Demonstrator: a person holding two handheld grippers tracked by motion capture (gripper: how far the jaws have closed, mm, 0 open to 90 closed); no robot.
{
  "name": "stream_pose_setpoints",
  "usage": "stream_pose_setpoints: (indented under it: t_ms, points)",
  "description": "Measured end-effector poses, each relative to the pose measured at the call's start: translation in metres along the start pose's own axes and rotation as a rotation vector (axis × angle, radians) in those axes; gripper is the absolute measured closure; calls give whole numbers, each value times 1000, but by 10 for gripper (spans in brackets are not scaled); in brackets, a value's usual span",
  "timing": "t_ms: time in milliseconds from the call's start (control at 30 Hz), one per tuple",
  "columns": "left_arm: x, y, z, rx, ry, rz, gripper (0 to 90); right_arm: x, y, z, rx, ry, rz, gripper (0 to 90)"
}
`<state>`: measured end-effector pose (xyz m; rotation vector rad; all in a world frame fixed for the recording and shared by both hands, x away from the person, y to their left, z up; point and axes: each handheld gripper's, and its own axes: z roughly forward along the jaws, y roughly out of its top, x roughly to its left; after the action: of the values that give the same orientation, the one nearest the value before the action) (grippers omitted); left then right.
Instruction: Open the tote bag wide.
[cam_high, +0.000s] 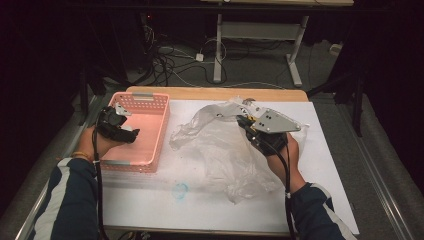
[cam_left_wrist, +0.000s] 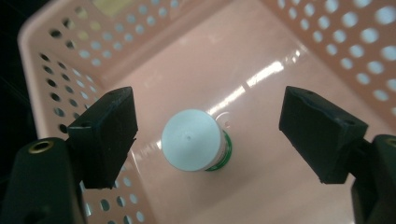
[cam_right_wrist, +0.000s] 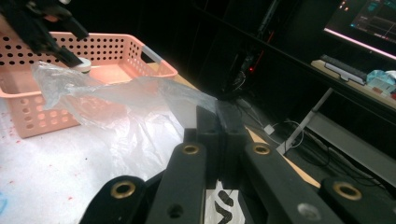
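A pink perforated basket (cam_high: 142, 96) stands at the table's left. My left gripper (cam_high: 129, 132) hangs over it, open. In the left gripper view a small white-capped container (cam_left_wrist: 192, 145) with a green band stands upright on the basket floor (cam_left_wrist: 280, 154), between the wide-apart jaws and touching neither. A crumpled clear plastic bag (cam_high: 225, 150) lies on the white table cover beside the basket. My right gripper (cam_high: 244, 120) is shut on the bag's far edge; in the right gripper view the film (cam_right_wrist: 130, 112) stretches from the closed jaws towards the basket (cam_right_wrist: 112, 51).
A blue mark (cam_high: 180, 190) stains the white cover (cam_high: 150, 205) near the front. A wooden table edge (cam_high: 215, 93) runs along the back. Beyond it are a desk frame (cam_high: 218, 50) and floor cables (cam_high: 170, 60). A lit monitor (cam_right_wrist: 369, 21) glows at the far right.
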<state>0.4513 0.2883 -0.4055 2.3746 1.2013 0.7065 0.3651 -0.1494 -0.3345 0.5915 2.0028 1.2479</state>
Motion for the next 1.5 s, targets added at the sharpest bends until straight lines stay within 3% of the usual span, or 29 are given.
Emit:
stream_pose_setpoints:
  t_ms: [67,233,333,600,767,1000,1167,1300,1500]
  points:
    - [4,1,12,63,9,-11,211,0,-1,0,2,3,2,900]
    - [13,-3,34,168,-34,-56,325,1,-3,3,17,20,0,900]
    - [18,-6,37,163,-71,-89,461,2,-5,4,21,23,1,900]
    - [17,-6,34,140,-69,-64,480,1,-3,2,5,10,0,900]
    - [15,-3,20,35,-36,-50,482,0,-1,0,-6,4,4,900]
    - [5,-2,-9,-103,-44,-26,482,2,-2,2,-12,16,13,900]
    - [-2,-5,-34,-231,-48,-31,483,5,-2,3,-7,24,7,900]
    - [-19,-9,-54,-352,-68,-18,483,9,-5,10,16,41,4,900]
    - [-51,-10,-76,-478,-118,52,483,15,-10,21,40,47,4,900]
